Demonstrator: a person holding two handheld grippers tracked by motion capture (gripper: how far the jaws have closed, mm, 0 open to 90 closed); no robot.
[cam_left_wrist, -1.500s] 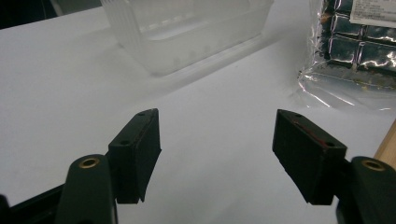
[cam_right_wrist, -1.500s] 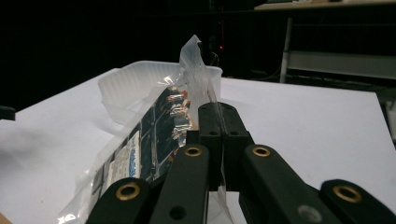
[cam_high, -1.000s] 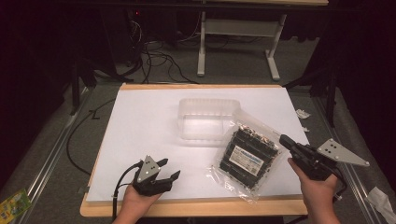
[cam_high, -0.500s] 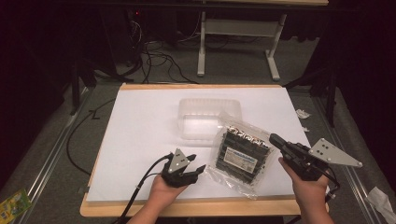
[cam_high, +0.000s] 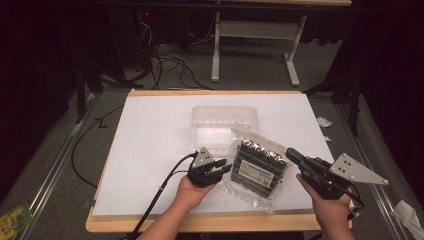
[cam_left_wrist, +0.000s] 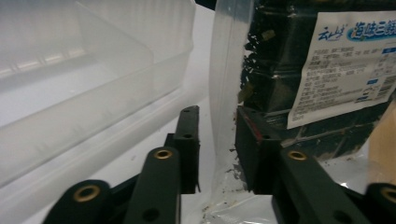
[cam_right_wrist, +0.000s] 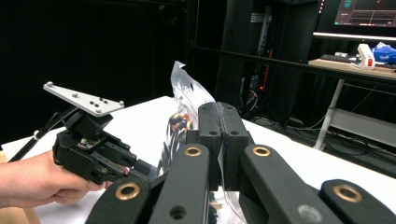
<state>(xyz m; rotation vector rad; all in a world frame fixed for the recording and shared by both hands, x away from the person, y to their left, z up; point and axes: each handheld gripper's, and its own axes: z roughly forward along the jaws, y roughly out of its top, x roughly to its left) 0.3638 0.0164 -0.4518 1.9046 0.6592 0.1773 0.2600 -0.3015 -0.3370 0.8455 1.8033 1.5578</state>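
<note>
White counter (cam_high: 150, 145): right gripper (cam_high: 291, 154) clamps the seaweed bag (cam_high: 257, 165)'s right edge; left gripper (cam_high: 225, 167), jaws apart, straddles its left edge.

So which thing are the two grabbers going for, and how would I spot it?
Find the white table top, then the empty clear plastic tray near its middle. Touching the tray's near right corner lies a clear bag, between the left gripper and right gripper. Only it holds dark packets and bears a white label.
</note>
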